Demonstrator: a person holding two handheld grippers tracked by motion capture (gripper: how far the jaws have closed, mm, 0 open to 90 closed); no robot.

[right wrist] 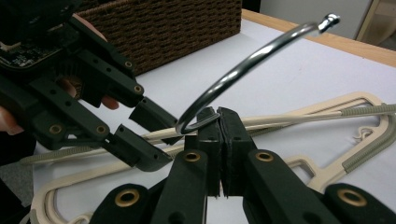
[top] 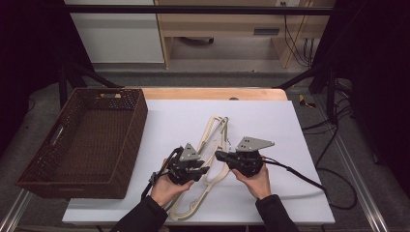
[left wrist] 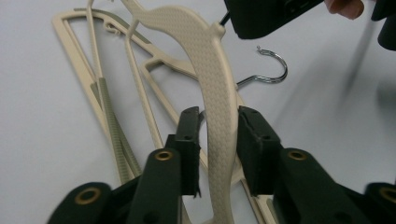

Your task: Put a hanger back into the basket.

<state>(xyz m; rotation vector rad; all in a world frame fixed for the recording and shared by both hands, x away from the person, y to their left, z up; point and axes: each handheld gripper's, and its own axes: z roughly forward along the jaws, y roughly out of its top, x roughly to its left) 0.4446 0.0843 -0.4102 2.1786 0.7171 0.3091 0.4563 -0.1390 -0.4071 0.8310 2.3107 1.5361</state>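
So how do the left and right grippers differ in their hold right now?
The left gripper straddles the beige hanger's arm, fingers apart with gaps showing. The right gripper is pressed shut on the metal hook. Both work over the white table.

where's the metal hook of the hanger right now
In the right gripper view the metal hook rises from the shut right gripper, right of the left gripper, with the basket behind.
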